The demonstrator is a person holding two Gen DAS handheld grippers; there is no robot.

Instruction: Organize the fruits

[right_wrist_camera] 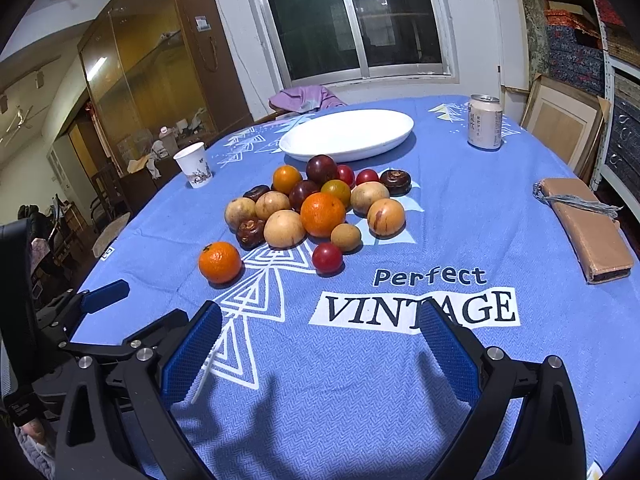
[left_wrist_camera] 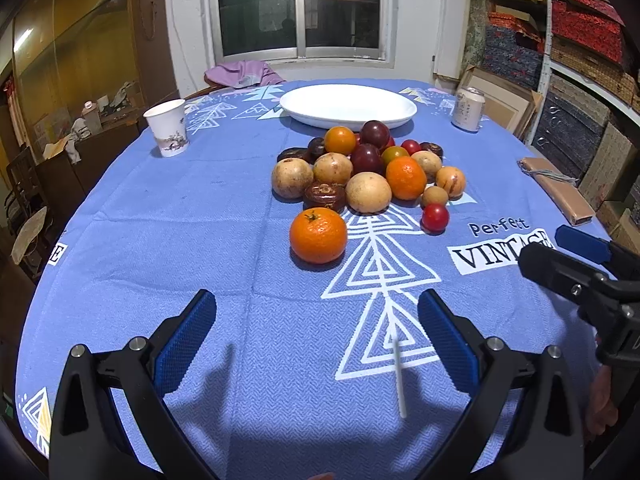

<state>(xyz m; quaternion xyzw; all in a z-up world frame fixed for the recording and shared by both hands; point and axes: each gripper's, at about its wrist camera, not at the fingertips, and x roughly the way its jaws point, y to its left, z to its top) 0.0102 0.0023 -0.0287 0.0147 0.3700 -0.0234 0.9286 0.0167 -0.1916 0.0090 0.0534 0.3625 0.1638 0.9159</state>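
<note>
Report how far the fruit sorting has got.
Nothing looks done: the white plate is empty and the fruit pile sits on the tablecloth in front of it. Nothing is in hand; the left claw and right claw are open. All the fruit remains.

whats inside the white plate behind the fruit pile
Nothing shows on the white plate: its visible inner surface is bare, and all the fruit sits on the tablecloth in front of it. The near rim hides a thin strip of the inside.
</note>
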